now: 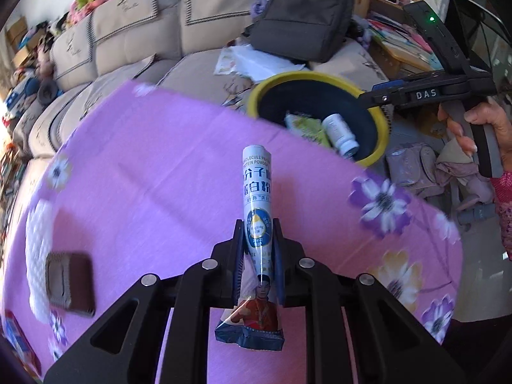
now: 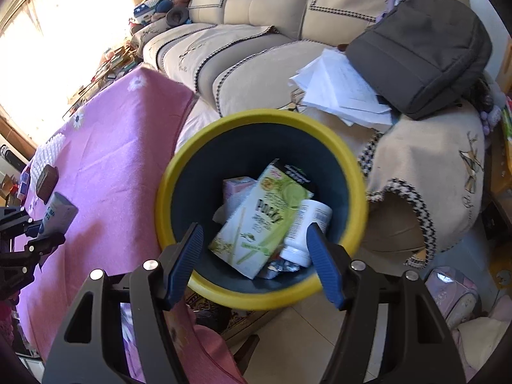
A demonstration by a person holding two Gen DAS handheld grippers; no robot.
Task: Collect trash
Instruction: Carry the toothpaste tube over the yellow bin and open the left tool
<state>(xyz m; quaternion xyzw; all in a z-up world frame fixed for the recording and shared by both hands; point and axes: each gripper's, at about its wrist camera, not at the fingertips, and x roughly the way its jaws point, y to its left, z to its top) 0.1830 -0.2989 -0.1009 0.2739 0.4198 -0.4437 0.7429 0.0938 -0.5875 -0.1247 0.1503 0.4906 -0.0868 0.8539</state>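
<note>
Left claw (image 1: pixel 258 240) grips protein-powder sachet (image 1: pixel 257 204) over desk (image 1: pixel 160 176); right claw (image 2: pixel 256 256), spread, hovers above bin (image 2: pixel 179 172); next, carry sachet binward.

Ahead of the right gripper (image 2: pixel 256 262), the Pocky box (image 2: pixel 259 217) hides most of the pink carton (image 2: pixel 235 188); foil scraps (image 2: pixel 281 267) beneath are indistinct. The white bottle's (image 2: pixel 304 233) label is unreadable.

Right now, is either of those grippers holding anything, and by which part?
The left gripper pinches the protein powder sachet around its lower middle. The right gripper is open and empty above the trash bin.
</note>
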